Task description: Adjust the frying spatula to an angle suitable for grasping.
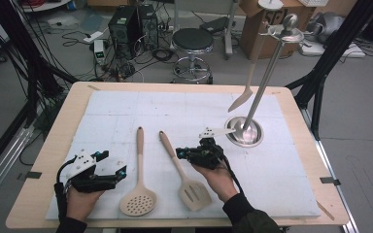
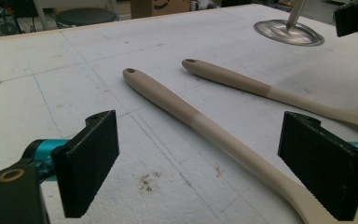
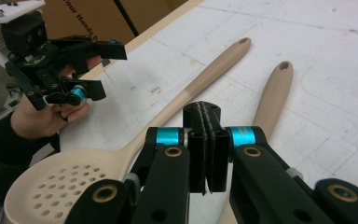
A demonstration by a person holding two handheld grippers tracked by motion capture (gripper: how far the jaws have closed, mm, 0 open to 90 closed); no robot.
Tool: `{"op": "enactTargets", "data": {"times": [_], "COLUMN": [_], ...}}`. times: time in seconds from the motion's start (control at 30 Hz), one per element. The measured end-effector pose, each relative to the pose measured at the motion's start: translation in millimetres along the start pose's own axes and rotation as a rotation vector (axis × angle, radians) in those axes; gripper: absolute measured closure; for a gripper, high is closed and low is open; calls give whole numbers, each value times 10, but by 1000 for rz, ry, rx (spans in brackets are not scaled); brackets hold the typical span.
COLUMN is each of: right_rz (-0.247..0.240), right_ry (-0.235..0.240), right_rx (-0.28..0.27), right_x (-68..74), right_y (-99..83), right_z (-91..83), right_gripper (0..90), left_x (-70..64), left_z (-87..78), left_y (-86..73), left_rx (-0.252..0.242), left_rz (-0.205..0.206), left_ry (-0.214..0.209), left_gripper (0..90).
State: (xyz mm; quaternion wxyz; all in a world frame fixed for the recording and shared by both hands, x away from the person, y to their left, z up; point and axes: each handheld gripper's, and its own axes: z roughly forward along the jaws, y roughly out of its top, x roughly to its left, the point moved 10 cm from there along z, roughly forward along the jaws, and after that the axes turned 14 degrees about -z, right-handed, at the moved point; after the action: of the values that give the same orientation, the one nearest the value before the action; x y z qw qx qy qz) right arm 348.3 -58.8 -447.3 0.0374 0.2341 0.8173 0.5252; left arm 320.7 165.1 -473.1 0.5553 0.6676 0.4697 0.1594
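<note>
Two beige utensils lie side by side on the white board. The perforated skimmer is on the left, the slotted spatula on the right, both handles pointing away. My left gripper is open, low over the board just left of the skimmer, whose handle shows between its jaws farther off. My right gripper is shut on nothing, over the spatula's handle and pointing left. The right gripper view also shows the left gripper open.
A round metal stand base with a tall pole sits at the board's right. A beige utensil hangs from its top rim. Behind the table stand a stool, computer boxes and cables.
</note>
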Motion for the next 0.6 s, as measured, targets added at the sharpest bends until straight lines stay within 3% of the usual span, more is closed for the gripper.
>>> {"op": "enactTargets", "data": {"times": [0.2,0.6], "right_rz": [17,68], "right_ry": [3,-44], "right_rx": [32,112], "right_x": [-23,-249], "right_y": [-54,-217], "right_z": [57,182], "right_gripper": [895,896], "left_x": [3,-2], "left_z": [1,3], "left_y": [-1,-1], "left_rx": [1,0], "left_rz": [1,1], "left_ry": [3,0], "left_gripper": [130,130]}}
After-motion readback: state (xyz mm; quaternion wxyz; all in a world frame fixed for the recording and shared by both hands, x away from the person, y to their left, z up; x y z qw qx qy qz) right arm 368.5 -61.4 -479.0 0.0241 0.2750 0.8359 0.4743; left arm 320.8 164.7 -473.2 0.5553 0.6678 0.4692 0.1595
